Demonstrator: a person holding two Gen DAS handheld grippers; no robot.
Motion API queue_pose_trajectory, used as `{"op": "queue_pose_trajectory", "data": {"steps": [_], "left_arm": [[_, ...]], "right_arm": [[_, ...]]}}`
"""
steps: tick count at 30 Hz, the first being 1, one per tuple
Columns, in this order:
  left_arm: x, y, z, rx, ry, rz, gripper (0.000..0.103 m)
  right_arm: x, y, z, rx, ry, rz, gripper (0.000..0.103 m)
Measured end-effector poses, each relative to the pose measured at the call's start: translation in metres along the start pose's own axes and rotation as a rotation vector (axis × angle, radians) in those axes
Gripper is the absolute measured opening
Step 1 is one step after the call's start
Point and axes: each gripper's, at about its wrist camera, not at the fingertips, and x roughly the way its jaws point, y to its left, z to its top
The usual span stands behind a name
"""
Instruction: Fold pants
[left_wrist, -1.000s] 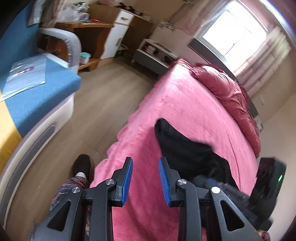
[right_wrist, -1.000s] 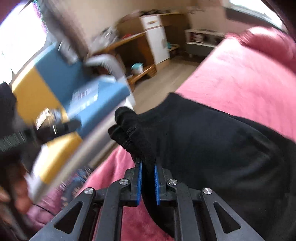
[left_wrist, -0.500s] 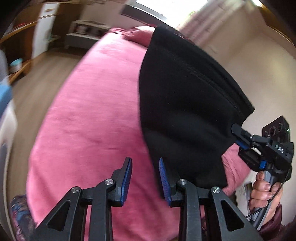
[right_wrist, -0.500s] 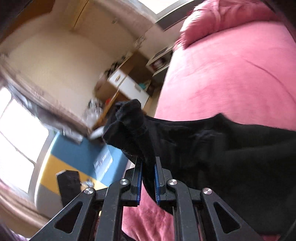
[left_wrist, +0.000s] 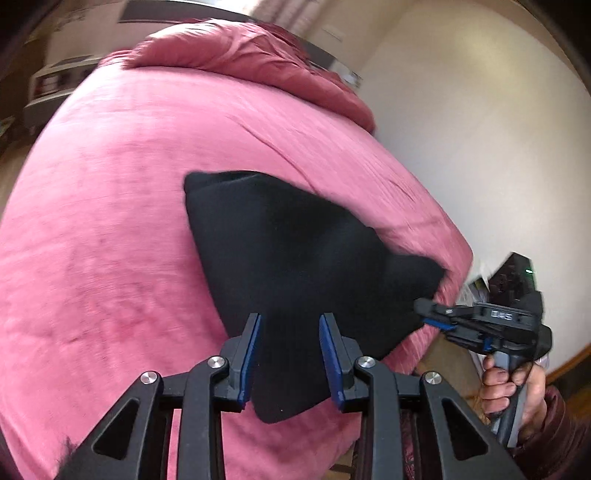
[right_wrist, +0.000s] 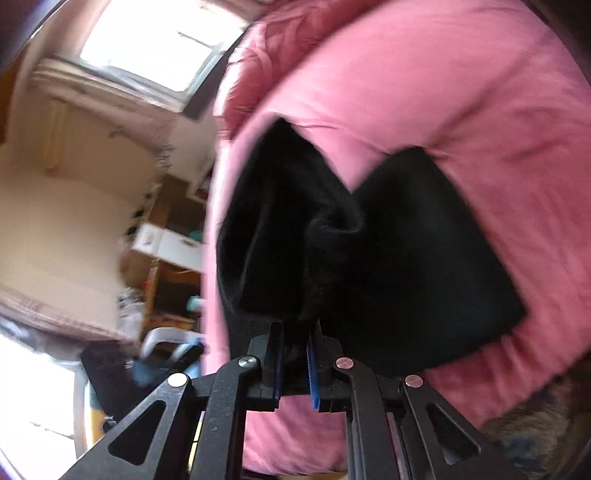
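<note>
The black pants (left_wrist: 295, 258) lie partly on the pink bed (left_wrist: 110, 240) near its front right corner. My left gripper (left_wrist: 290, 354) is open, its jaws on either side of the lower edge of the pants, not closed on them. My right gripper (left_wrist: 424, 312) is at the right, shut on a corner of the pants. In the right wrist view the right gripper (right_wrist: 295, 354) pinches a bunched fold of the black pants (right_wrist: 406, 258), which spread over the bed (right_wrist: 480, 110).
A rumpled pink duvet (left_wrist: 240, 55) is heaped at the head of the bed. A pale wall (left_wrist: 480, 147) stands to the right. A window (right_wrist: 155, 40), a wooden desk and white drawers (right_wrist: 166, 240) are on the left of the right wrist view.
The pants, held high half a second ago, have come down onto the bed. My left gripper has moved over their lower edge. The right gripper still grips them.
</note>
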Motion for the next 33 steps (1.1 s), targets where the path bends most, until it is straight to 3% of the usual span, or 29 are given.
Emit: {"op": "queue_pose_trajectory", "data": {"steps": [5, 8, 10, 14, 16, 18, 19, 20, 23, 33], "left_arm": [[0.027, -0.017, 0.004, 0.072, 0.069, -0.009, 0.033], [0.038, -0.023, 0.004, 0.098, 0.099, 0.022, 0.035], [0.04, -0.025, 0.004, 0.107, 0.108, 0.033, 0.036], [0.042, -0.018, 0.001, 0.09, 0.11, 0.011, 0.036], [0.044, -0.016, -0.001, 0.078, 0.111, 0.004, 0.036], [0.044, -0.015, -0.002, 0.072, 0.109, 0.004, 0.036], [0.043, -0.015, -0.003, 0.072, 0.107, 0.007, 0.036], [0.04, -0.015, -0.004, 0.073, 0.106, 0.009, 0.036], [0.04, -0.018, -0.005, 0.087, 0.107, 0.017, 0.036], [0.042, -0.013, -0.005, 0.078, 0.101, 0.013, 0.036]], "right_arm": [[0.001, -0.023, -0.011, 0.027, 0.043, -0.057, 0.011], [-0.001, -0.032, -0.014, 0.03, 0.074, -0.11, 0.01], [-0.001, -0.041, -0.015, 0.01, 0.102, -0.189, 0.01], [-0.035, -0.059, -0.006, 0.006, 0.035, -0.245, 0.013], [-0.05, -0.053, 0.008, -0.028, -0.018, -0.232, 0.015], [-0.048, -0.045, 0.022, -0.041, -0.026, -0.173, 0.035], [-0.043, -0.041, 0.031, -0.054, -0.019, -0.14, 0.062], [-0.038, -0.038, 0.035, -0.074, -0.021, -0.14, 0.068], [-0.007, -0.016, 0.053, -0.151, 0.026, -0.135, 0.066], [0.054, -0.012, 0.079, -0.246, 0.144, -0.137, 0.066]]}}
